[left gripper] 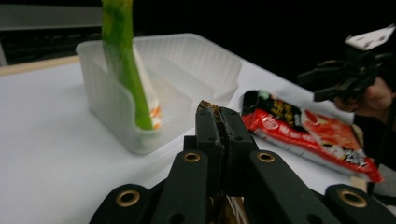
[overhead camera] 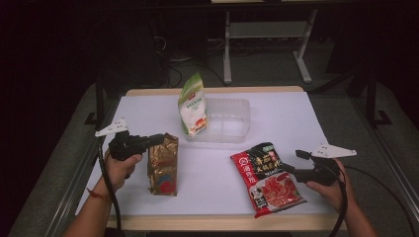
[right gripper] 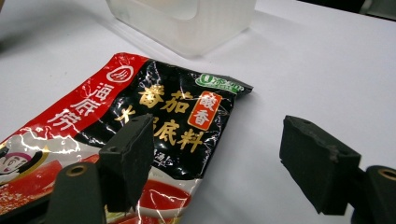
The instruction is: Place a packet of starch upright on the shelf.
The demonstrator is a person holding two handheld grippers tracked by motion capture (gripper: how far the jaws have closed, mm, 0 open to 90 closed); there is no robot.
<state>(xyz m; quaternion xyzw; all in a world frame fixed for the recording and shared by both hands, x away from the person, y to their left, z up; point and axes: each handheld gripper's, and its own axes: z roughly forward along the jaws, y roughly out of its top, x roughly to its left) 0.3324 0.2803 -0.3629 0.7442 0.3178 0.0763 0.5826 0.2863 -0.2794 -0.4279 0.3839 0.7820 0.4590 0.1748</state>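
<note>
A gold-brown foil packet (overhead camera: 163, 165) stands upright on the white table at the left. My left gripper (overhead camera: 157, 139) is shut on its top edge, and in the left gripper view a brown strip of the packet shows pinched between the jaws (left gripper: 219, 116). A red and black sauce packet (overhead camera: 267, 180) (right gripper: 163, 107) lies flat at the right. My right gripper (overhead camera: 298, 159) (right gripper: 217, 140) hovers open over that packet's near right edge, with nothing between its pads.
A clear plastic tub (overhead camera: 232, 121) (left gripper: 196, 60) (right gripper: 187, 23) sits at the table's back middle. A green and white bag (overhead camera: 192, 106) (left gripper: 123, 70) stands in the tub's left end. Bare white table (overhead camera: 212, 173) lies between the two packets.
</note>
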